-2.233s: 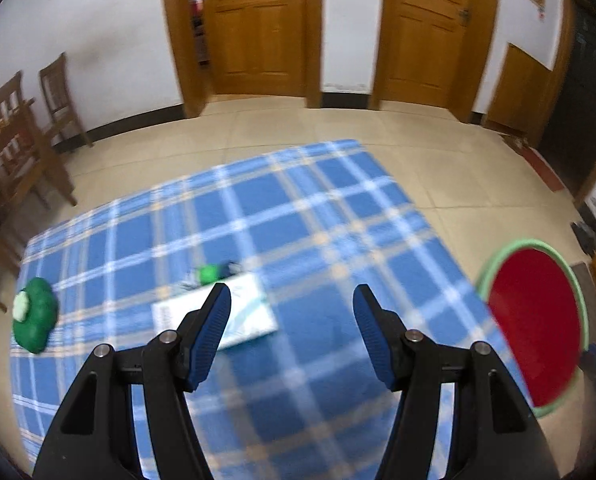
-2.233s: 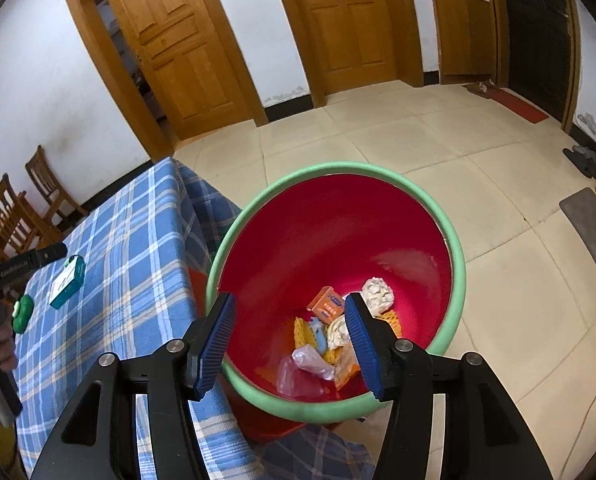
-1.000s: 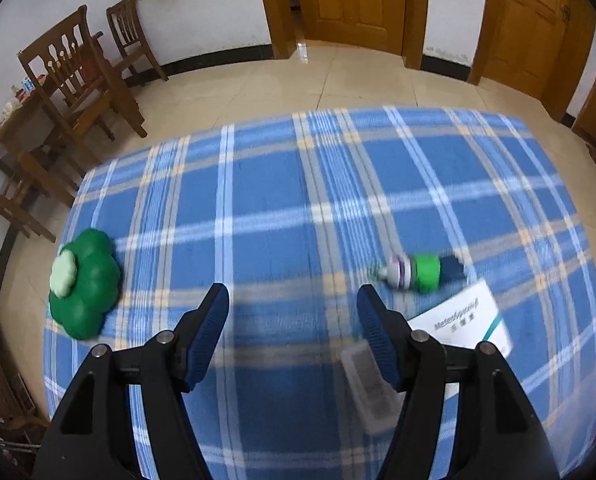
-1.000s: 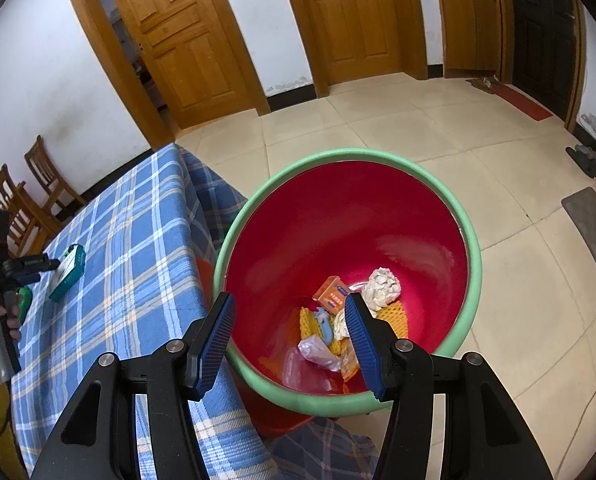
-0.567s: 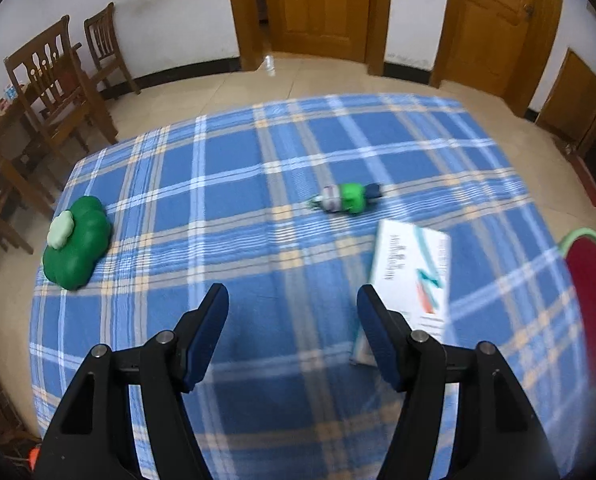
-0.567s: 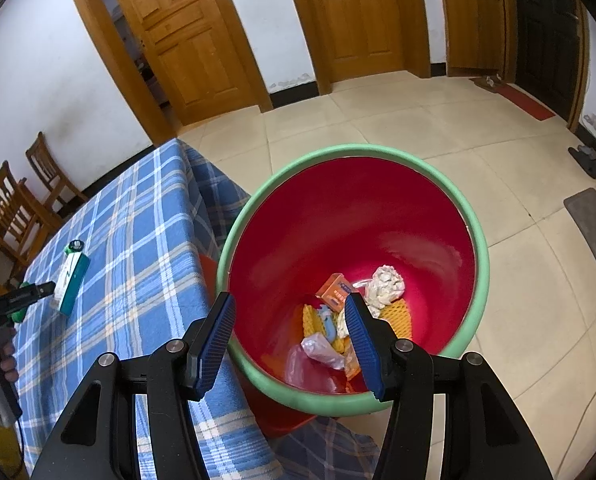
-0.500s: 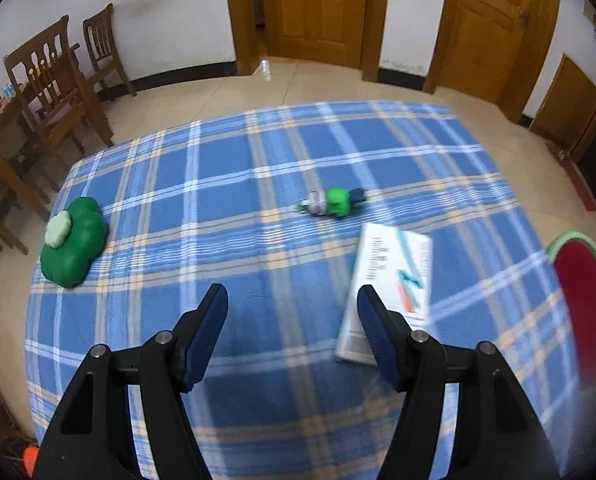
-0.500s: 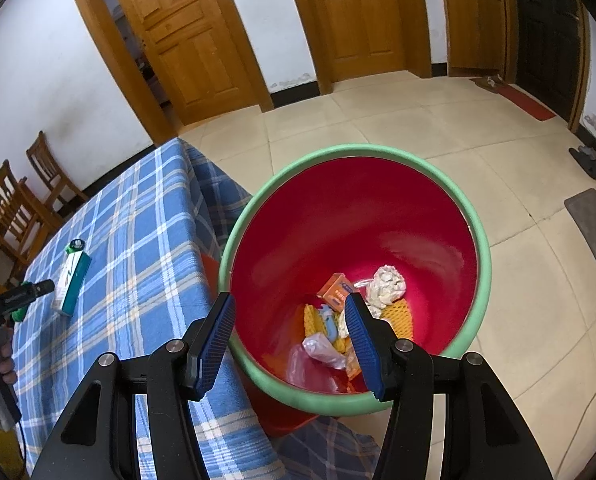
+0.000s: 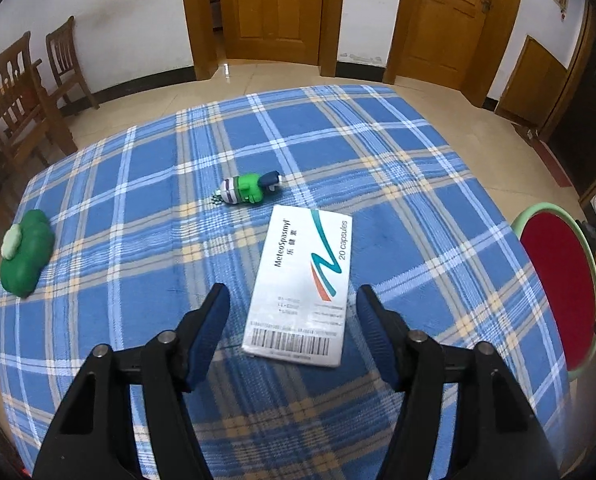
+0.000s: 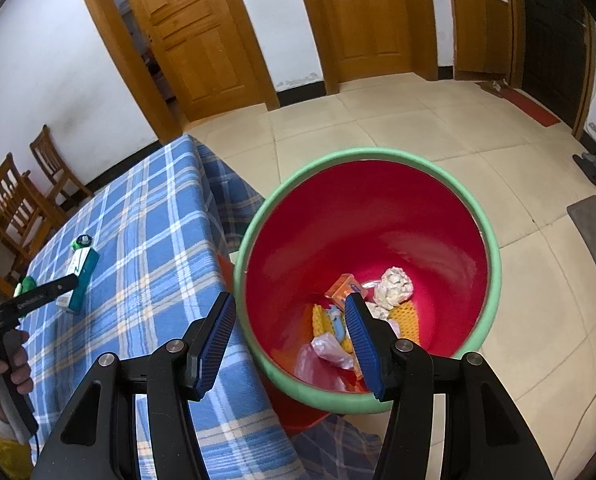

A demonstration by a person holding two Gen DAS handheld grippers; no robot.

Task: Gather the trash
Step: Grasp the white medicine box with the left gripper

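Note:
A white medicine box printed "20 capsules" lies flat on the blue plaid tablecloth. My left gripper is open and empty, its fingers to either side of the box's near end, a little above the cloth. My right gripper is open and empty above the red bin with a green rim, which holds several wrappers and crumpled paper. The box also shows in the right wrist view, with the left gripper beside it.
A small green toy figure lies just beyond the box. A green clover-shaped object sits at the table's left edge. The bin stands off the table's right side. Wooden chairs stand to the left.
My left gripper has swung toward the medicine box and come closer, so the box now lies between its open fingers. The right gripper has stayed above the bin.

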